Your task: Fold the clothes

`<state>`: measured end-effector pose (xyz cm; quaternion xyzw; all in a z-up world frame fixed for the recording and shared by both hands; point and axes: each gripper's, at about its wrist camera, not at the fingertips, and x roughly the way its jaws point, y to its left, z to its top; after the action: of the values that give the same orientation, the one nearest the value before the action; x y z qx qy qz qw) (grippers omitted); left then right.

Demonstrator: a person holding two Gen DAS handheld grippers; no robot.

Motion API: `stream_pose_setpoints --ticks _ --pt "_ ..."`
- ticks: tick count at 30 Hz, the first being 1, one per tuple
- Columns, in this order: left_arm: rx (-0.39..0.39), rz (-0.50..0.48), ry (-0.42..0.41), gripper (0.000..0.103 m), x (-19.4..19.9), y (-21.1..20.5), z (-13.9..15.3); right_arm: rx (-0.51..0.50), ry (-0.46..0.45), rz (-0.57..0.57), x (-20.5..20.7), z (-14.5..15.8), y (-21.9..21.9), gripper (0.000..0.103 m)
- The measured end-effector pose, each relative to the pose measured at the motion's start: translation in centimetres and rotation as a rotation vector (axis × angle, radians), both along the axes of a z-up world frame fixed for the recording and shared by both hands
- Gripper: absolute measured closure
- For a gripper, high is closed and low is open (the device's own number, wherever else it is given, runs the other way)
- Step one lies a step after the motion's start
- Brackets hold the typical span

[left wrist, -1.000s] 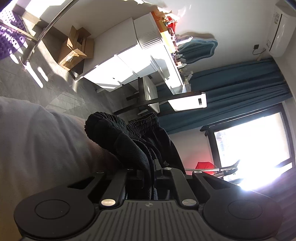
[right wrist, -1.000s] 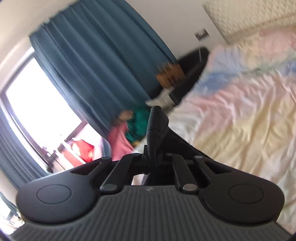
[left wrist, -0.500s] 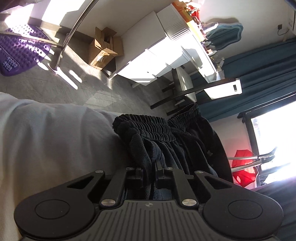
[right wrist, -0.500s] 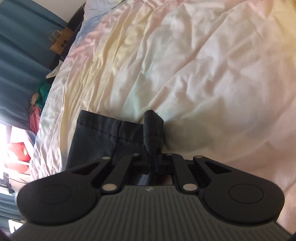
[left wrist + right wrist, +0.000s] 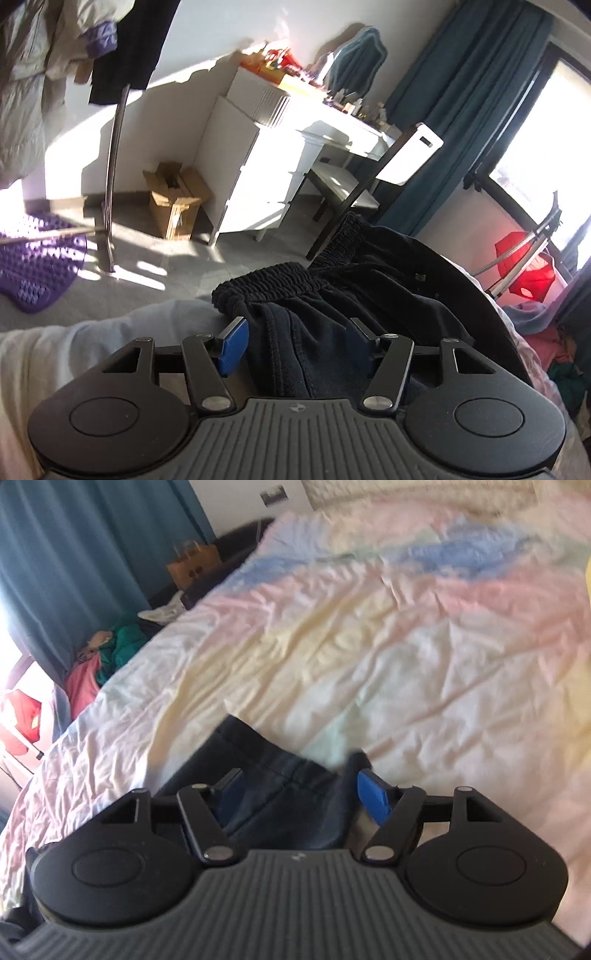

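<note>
Dark navy shorts point(image 5: 369, 295) with a gathered elastic waistband lie on the pale bed sheet point(image 5: 92, 350) in the left wrist view. My left gripper point(image 5: 295, 341) is opening, its blue pads spread apart over the cloth without pressing it. In the right wrist view the hem end of the same shorts point(image 5: 273, 786) lies flat on the pastel sheet point(image 5: 406, 646). My right gripper point(image 5: 299, 794) is opening too; the fabric sits between its blue fingers point(image 5: 373, 794), loose, with no pad pressing on it.
Beyond the bed's edge stand a white dresser point(image 5: 258, 166), a chair point(image 5: 369, 177), a cardboard box point(image 5: 173, 199) and a purple mat point(image 5: 33, 266) on the grey floor. Blue curtains point(image 5: 85, 554) and a heap of clothes point(image 5: 107, 657) are at the bed's left side.
Both grippers were shut on the dark shorts; now both have let go and stand spread. The left view has rolled upright and pulled back; the right gripper dropped toward the bed.
</note>
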<state>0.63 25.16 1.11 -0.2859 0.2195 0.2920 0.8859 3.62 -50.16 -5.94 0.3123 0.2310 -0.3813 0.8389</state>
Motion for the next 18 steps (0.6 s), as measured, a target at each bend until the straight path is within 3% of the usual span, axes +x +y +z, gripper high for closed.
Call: stream_pose_setpoints --ticks 2,3,6,13,18 --pt "0.119 -0.041 -0.023 0.030 0.1 -3.2 1.4 -0.116 -0.025 0.051 0.1 1.8 1.7 0.032" --pt "0.148 -0.073 -0.036 0.025 0.3 -4.6 1.6 -0.157 -0.042 0.088 0.2 2.6 2.6 0.032" --pt "0.213 -0.183 -0.069 0.024 1.0 -8.5 2.1 -0.223 -0.098 0.229 0.4 4.3 5.7 0.033" --pt "0.306 -0.441 -0.103 0.023 2.3 -16.5 0.4 -0.203 -0.222 0.511 0.0 5.7 12.7 0.033" --pt "0.363 -0.532 -0.088 0.023 2.8 -19.9 -1.2 -0.203 -0.194 0.680 0.2 4.5 17.8 0.033"
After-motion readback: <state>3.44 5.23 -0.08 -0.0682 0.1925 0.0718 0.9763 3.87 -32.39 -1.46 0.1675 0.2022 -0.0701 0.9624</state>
